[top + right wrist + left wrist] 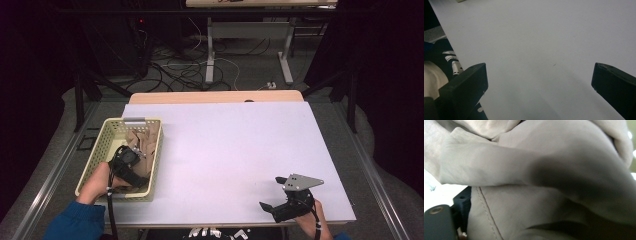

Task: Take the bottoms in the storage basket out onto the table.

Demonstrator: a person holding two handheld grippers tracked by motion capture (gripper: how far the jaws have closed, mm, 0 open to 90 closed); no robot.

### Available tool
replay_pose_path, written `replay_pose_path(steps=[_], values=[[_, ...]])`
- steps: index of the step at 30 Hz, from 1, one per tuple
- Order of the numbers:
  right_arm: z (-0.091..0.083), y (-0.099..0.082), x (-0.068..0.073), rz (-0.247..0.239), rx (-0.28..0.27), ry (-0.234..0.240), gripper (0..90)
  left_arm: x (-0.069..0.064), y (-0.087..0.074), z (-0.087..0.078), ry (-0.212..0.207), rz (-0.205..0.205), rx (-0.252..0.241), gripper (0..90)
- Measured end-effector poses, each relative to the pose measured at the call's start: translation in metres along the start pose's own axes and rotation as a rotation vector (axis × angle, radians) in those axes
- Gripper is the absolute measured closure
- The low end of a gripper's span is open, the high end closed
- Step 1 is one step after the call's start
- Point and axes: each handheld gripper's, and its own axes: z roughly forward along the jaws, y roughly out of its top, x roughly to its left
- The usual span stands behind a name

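White table (225, 150) lies bare beside basket (100, 150) rim.

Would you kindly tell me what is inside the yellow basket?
The yellow basket holds crumpled beige cloth, with the left gripper reaching into it. The cloth covers the basket's floor, so anything beneath it is hidden.

- The basket (111, 131) your left gripper (134, 153) reaches into is pale yellow, its walls patterned with small holes, with a grey handle at the far end.
- The cloth (145, 139) inside it is plain beige-tan; close up in the left gripper view (544, 170) it shows a stitched seam of the same colour.
- Both your grippers are black; the right gripper (274, 192) carries a grey plate.
- The table (225, 145) is plain white with a light wood far edge.
- Your left sleeve (75, 222) is blue.
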Motion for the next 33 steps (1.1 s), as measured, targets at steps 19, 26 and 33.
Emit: replay_pose_path(steps=[19, 26, 33], values=[[-0.0002, 0.0000, 0.0004, -0.001, 0.004, -0.001, 0.3, -0.0033, 0.0018, 0.0046, 0.020, 0.009, 0.031, 41.0], [-0.0002, -0.0003, 0.0008, 0.002, -0.003, -0.002, 0.3, -0.0033, 0.0011, 0.0035, 0.022, 0.022, 0.025, 45.3], [-0.0003, -0.0002, 0.0007, 0.004, -0.005, 0.005, 0.3, -0.0018, -0.0005, 0.0015, 0.028, 0.020, 0.003, 45.9]])
